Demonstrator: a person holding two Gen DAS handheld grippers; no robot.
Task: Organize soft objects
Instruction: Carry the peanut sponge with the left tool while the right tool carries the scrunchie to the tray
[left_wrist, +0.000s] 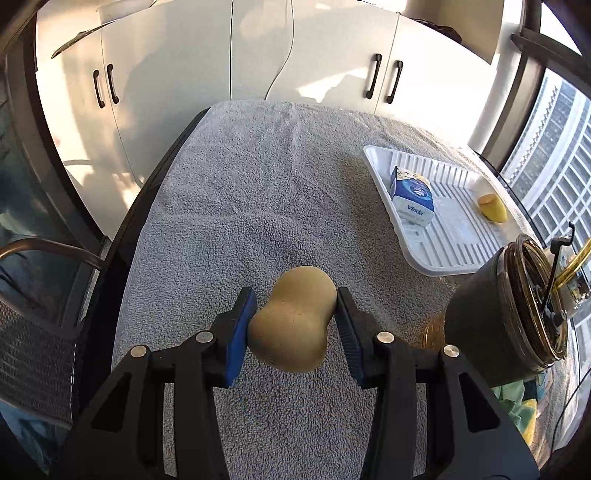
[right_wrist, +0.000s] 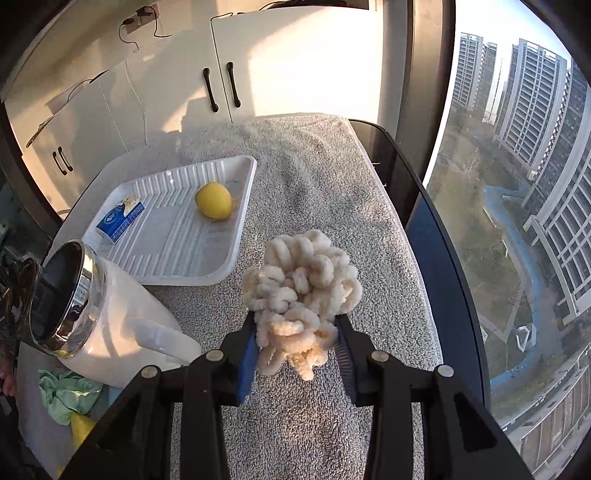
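Two carries are under way: the left hand-held gripper (left_wrist: 295, 325) clamps a tan peanut-shaped foam sponge (left_wrist: 291, 321), the right hand-held gripper (right_wrist: 295, 347) clamps a cream looped chenille bundle (right_wrist: 301, 295), both above the grey-towelled worktop (left_wrist: 258, 184). Next, I judge, each goes into the white ribbed plastic tray (right_wrist: 177, 236).

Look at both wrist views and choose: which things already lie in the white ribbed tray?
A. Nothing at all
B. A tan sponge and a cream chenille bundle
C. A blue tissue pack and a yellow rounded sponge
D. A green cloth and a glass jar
C: the white tray holds the blue tissue pack and the yellow sponge, and both also show in the left wrist view.
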